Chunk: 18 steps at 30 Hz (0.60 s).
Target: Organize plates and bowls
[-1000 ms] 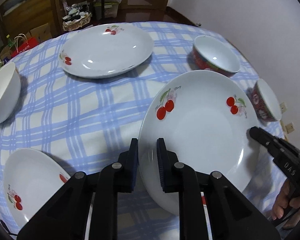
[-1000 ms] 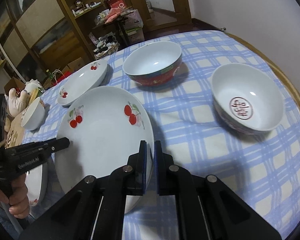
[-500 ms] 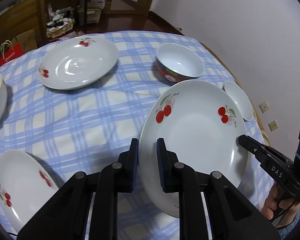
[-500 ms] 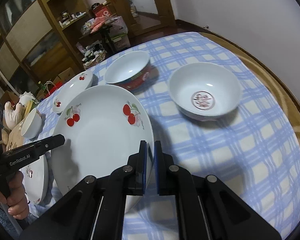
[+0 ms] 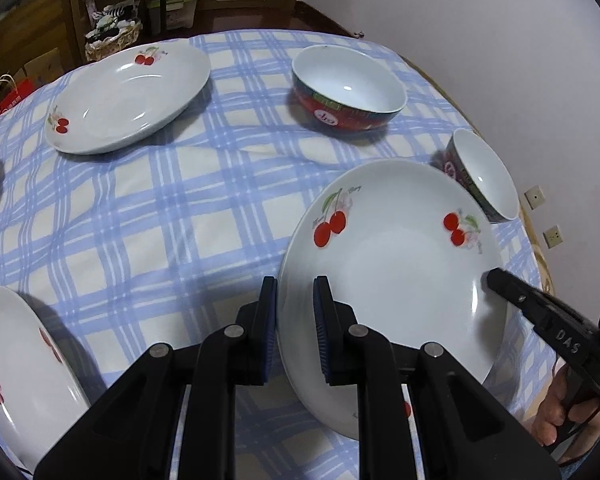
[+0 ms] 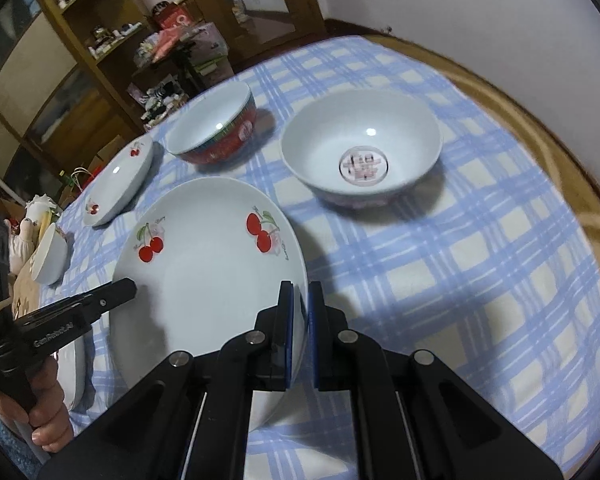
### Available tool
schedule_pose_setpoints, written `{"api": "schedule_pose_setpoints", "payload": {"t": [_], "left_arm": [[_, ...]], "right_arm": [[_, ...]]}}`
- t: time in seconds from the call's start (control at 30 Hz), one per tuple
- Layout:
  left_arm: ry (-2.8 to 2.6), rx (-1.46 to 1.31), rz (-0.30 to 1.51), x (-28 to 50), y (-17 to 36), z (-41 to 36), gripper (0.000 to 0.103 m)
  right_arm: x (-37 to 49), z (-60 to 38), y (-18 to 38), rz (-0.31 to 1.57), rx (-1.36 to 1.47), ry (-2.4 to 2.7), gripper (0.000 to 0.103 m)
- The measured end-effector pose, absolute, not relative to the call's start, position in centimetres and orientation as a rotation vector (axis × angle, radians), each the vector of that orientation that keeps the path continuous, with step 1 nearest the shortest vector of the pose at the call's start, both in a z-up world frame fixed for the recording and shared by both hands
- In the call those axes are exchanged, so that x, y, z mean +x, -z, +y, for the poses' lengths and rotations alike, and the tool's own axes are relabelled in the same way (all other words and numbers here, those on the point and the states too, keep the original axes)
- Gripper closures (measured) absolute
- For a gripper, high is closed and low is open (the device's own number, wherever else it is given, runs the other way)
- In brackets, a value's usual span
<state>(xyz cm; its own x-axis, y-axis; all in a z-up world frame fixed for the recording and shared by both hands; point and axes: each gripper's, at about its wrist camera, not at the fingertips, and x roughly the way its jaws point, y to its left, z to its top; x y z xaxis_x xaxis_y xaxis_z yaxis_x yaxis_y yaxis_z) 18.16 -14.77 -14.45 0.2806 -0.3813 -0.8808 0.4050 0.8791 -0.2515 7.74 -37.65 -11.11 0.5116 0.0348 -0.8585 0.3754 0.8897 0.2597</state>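
I've carried the plate sideways over the tabletop; left fingers and right fingers clamp its opposite rims, seemingly lifted.

Dim indoor light, fisheye-warped edges, slight blur.

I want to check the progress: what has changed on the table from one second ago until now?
Both grippers, the left gripper and the right gripper, stay clamped on opposite rims of the cherry plate and have carried it across the table, toward the two bowls. Nothing was let go. The other plates and bowls stayed in place.
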Motion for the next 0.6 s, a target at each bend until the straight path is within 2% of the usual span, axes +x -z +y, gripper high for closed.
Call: {"api": "schedule_pose_setpoints", "payload": {"t": [0.1,0.6], "left_arm": [[0.517,0.032,1.182,18.2,15.0,-14.7,0.086],[0.523,0.089,1.185,18.1,16.0,-14.8,0.086]], "right_arm": [[8.5,-37.3,12.4,1.057,0.425,0.228,0.094],[8.8,-37.0,11.9,1.026,0.405,0.22,0.094]]}}
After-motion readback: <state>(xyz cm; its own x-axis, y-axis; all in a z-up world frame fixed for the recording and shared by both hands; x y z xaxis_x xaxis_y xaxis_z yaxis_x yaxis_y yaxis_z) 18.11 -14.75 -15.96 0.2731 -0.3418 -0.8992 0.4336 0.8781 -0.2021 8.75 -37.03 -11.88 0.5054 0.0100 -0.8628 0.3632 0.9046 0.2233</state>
